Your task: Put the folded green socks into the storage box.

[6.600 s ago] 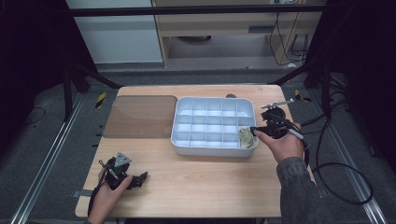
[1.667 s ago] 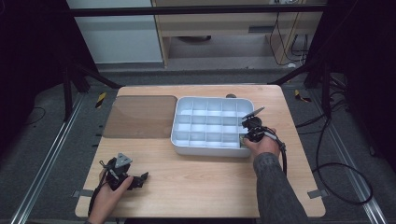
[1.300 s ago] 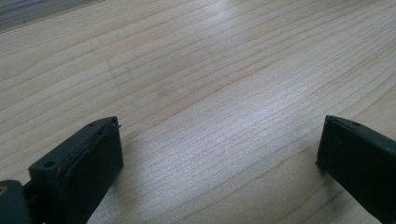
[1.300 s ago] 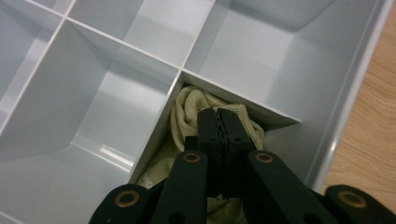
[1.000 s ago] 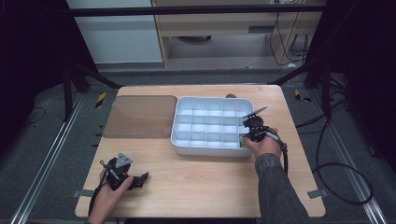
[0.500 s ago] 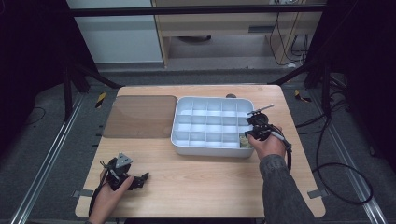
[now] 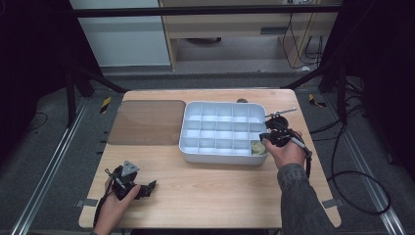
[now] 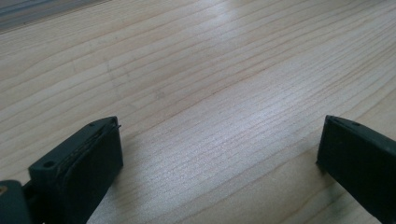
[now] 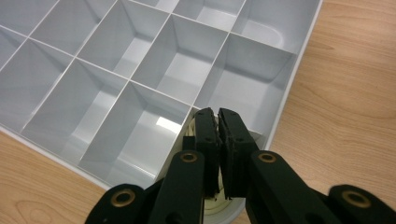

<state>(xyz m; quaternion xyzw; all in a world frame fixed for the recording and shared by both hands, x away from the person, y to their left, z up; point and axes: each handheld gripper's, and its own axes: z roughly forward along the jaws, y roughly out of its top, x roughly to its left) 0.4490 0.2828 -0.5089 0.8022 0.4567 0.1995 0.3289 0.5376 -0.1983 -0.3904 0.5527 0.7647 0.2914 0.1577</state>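
High view: one white divided tray sits on the counter beside one brown mat. The right gripper hovers over the tray's near right corner cell, where a pale object lies. The left gripper rests near the counter's front left.

Left gripper view: its fingers stand wide apart over bare wood, holding nothing.

Right gripper view: the fingers are pressed together, empty, above that corner cell.

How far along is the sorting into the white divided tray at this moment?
Done: one pale greenish item lies in the near right corner compartment of the tray. In hand: the right gripper is above that compartment with its fingers shut; whether they pinch anything cannot be told. The left gripper rests open on the table. Left: the other compartments look empty.
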